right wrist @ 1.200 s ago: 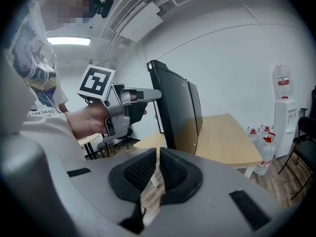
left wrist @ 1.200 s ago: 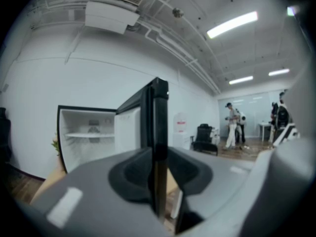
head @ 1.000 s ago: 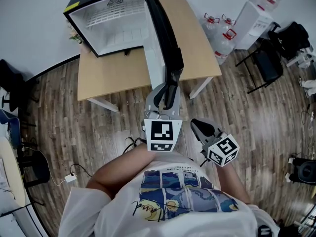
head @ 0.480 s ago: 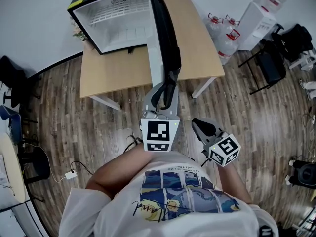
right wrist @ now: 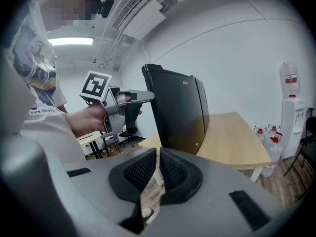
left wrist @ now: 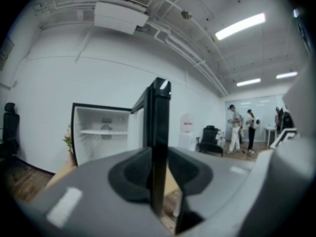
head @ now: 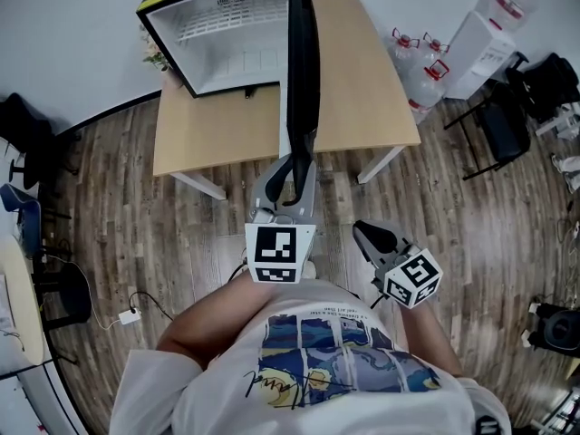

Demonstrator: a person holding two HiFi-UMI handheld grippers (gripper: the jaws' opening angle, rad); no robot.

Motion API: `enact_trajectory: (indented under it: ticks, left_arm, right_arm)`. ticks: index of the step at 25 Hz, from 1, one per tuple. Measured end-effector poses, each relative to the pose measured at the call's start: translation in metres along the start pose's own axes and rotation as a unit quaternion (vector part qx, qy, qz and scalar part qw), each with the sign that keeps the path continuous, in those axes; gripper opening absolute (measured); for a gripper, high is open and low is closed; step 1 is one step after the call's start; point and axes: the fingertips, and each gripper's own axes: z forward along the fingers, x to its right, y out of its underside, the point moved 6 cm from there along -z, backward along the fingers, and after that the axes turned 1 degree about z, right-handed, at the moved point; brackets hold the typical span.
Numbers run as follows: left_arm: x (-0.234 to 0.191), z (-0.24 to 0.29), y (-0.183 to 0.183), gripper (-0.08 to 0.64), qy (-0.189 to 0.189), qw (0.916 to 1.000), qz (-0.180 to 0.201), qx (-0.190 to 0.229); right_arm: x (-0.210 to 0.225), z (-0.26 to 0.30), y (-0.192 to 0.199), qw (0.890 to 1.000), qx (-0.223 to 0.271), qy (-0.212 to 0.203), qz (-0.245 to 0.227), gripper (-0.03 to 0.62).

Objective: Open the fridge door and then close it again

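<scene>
A small black fridge with a white inside stands on the wooden table. Its door stands wide open, roughly square to the fridge front. My left gripper is shut on the door's free edge. In the left gripper view the door edge runs upright between the pads, with the fridge's shelves behind it. My right gripper hangs close to my body, below the table's front edge. It is shut with nothing in it. From the right gripper view I see the door's outer face and the left gripper.
Water bottles and a white dispenser stand right of the table, with black chairs beyond. A cable and adapter lie on the wooden floor at left. People stand far off in the room.
My left gripper has moved left in the head view with the door edge in it, and the door has swung a little toward the fridge opening. The right gripper has stayed put.
</scene>
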Motion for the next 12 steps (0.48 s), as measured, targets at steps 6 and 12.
enact_trajectory:
  ticks: [6,12]
  left_arm:
    - [-0.031,-0.013,0.004,0.107,-0.019,0.9997,-0.014,0.003]
    - [-0.065,-0.023,0.008,0.114,-0.026,0.9995,-0.018,0.003]
  right_arm:
    - [-0.006,0.009,-0.003,1.000,-0.001,0.001,-0.003,0.028]
    - [-0.012,0.019,-0.005,1.000,-0.005,0.007,-0.004,0.028]
